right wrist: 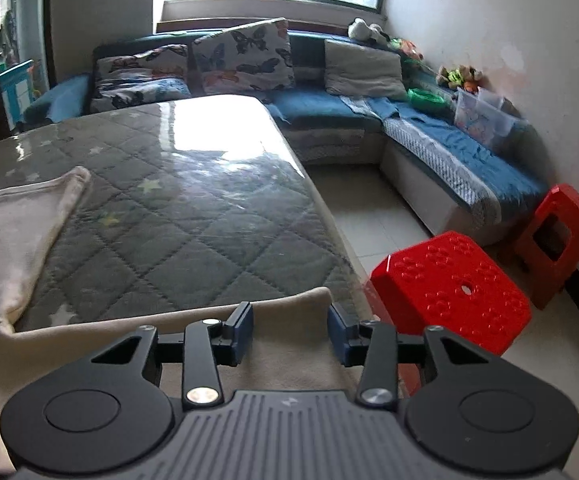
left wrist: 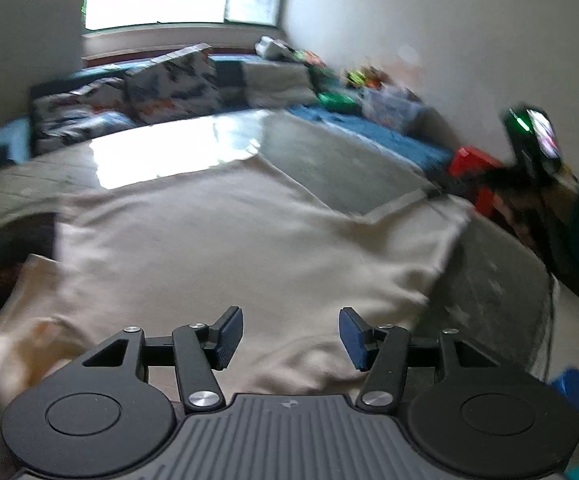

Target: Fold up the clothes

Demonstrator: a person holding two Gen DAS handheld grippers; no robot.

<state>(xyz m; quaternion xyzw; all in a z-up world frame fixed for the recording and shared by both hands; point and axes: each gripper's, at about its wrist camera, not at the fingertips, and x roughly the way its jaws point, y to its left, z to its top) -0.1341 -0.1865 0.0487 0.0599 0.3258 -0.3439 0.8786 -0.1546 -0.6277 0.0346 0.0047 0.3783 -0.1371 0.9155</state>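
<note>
The cream garment (left wrist: 229, 240) lies on the table (right wrist: 193, 216) under both tongs. The left gripper (left wrist: 291, 338) is spread above its near part. The right gripper (right wrist: 291, 332) is spread over its right near edge.

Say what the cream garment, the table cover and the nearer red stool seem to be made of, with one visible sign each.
Cream garment: soft knit fabric, probably cotton; matte, with folds and a hemmed edge.
Table cover: quilted grey star-print cloth, apparently under a clear glossy sheet, since it mirrors the window.
Red stool: moulded plastic, slightly shiny, with embossed dots and a centre hole.
</note>
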